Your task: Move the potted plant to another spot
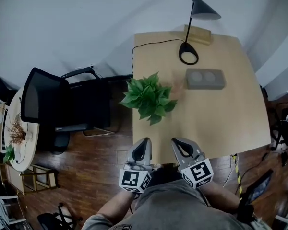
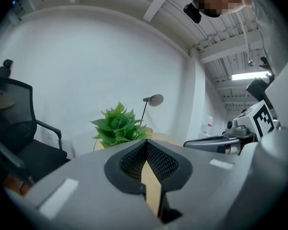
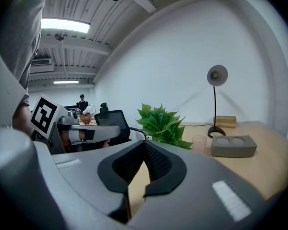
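Observation:
A leafy green potted plant [image 1: 148, 97] stands near the left edge of the light wooden table [image 1: 216, 123]; its pot is hidden under the leaves. The same plant [image 2: 117, 124] shows ahead in the left gripper view, and the plant [image 3: 162, 124] also ahead in the right gripper view. My left gripper [image 1: 140, 150] and right gripper [image 1: 181, 147] hang side by side at the table's near edge, short of the plant. Both are shut with nothing between the jaws. The left gripper [image 2: 147, 143] and right gripper [image 3: 145, 144] show their dark pads closed.
A black desk lamp [image 1: 191, 28] stands at the back of the table with a grey two-hollow block [image 1: 205, 78] and a wooden box [image 1: 198, 35] near it. A black office chair [image 1: 62, 104] stands left of the table. A round side table [image 1: 17, 133] is far left.

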A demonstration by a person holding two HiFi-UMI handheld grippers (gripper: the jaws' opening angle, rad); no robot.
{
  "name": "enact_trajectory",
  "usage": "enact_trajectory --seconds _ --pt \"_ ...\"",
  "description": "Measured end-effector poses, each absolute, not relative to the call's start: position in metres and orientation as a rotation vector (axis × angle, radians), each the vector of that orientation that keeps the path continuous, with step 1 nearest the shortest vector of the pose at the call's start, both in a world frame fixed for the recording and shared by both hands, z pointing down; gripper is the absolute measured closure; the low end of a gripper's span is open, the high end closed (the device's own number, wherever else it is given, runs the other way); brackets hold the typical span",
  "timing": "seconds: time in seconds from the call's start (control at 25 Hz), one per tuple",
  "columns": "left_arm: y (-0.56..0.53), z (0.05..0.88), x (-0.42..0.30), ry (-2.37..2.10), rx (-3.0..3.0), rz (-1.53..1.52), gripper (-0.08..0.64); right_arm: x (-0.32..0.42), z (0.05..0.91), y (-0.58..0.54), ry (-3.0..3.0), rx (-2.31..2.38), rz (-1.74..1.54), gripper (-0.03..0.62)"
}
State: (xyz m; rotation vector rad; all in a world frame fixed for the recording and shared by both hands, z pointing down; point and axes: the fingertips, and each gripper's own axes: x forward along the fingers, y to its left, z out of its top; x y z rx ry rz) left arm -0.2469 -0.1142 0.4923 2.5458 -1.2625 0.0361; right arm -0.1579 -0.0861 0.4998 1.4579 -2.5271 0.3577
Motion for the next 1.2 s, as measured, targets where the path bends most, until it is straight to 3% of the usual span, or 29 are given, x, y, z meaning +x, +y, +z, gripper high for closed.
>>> enact_trajectory --seconds 0.44,0.6,0.64,0.68,0.72,0.96,1.2 --pt "-0.171 0.604 -0.257 -1.315 2.575 0.397 0.559 -0.139 0.578 -0.141 -2.468 1.306 0.330 0.592" --pt "-0.197 0.647 -0.253 -1.243 2.631 0.481 0.463 -0.134 0.624 -0.164 -2.447 1.171 0.308 0.564" --pt "-0.205 0.654 -0.251 -1.223 2.648 0.492 0.445 -0.134 0.635 -0.170 -2.449 1.141 0.308 0.533" --pt "-0.211 0.660 -0.250 -1.201 2.664 0.501 0.423 -0.134 0.645 -0.177 -2.452 1.112 0.311 0.449" --pt "-0.217 0.665 -0.247 -1.177 2.681 0.508 0.394 -0.135 0.654 -0.183 -2.457 1.083 0.310 0.412" --pt "-0.240 0.677 -0.233 -1.055 2.797 0.567 0.317 -0.147 0.683 -0.212 -2.498 0.933 0.264 0.310" --pt "-0.251 0.681 -0.220 -0.928 2.894 0.592 0.311 -0.161 0.692 -0.235 -2.556 0.811 0.230 0.247"
